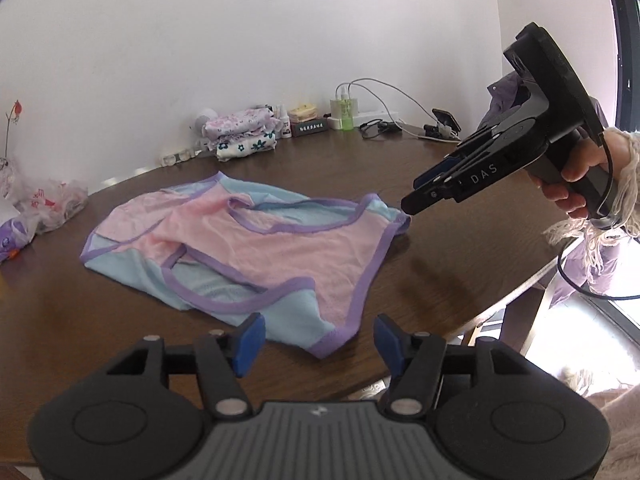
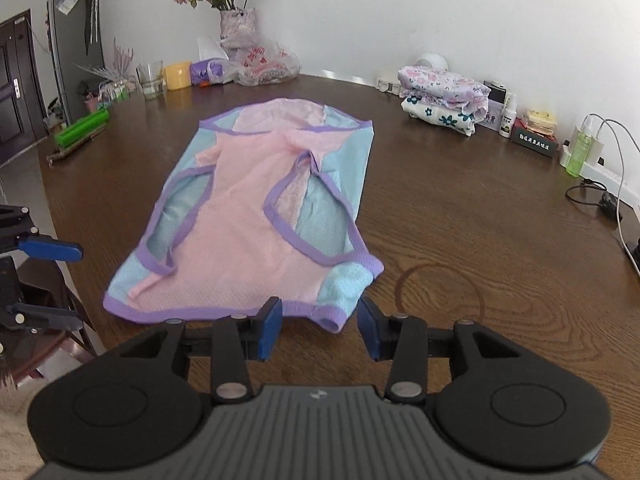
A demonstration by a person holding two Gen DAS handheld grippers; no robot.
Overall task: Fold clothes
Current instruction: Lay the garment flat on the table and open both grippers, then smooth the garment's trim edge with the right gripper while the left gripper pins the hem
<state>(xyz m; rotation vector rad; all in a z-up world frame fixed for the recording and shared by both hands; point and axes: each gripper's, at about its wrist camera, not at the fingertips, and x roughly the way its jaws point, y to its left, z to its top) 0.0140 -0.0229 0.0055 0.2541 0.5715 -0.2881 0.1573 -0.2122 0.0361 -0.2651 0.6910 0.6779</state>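
White "DAS" lettering (image 1: pixel 484 179) on right claw (image 1: pixel 412 202), glass (image 2: pixel 151 79) apparently holding water, yellow cup (image 2: pixel 177 75), both claws parted, empty, left claw (image 1: pixel 318 342) over pink-blue garment (image 2: pixel 256 216) on worktop (image 2: pixel 460 220).

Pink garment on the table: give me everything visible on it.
The pink garment is a sleeveless top in thin, mesh-like fabric: pink centre panel, light blue side panels, purple binding along the hem, armholes and neckline. It lies spread flat but unfolded on the brown wooden table, with some wrinkles and one armhole edge flipped over. Nothing grips it: the right claw stands open at a hem corner, and the left claw stands open just short of the opposite edge.
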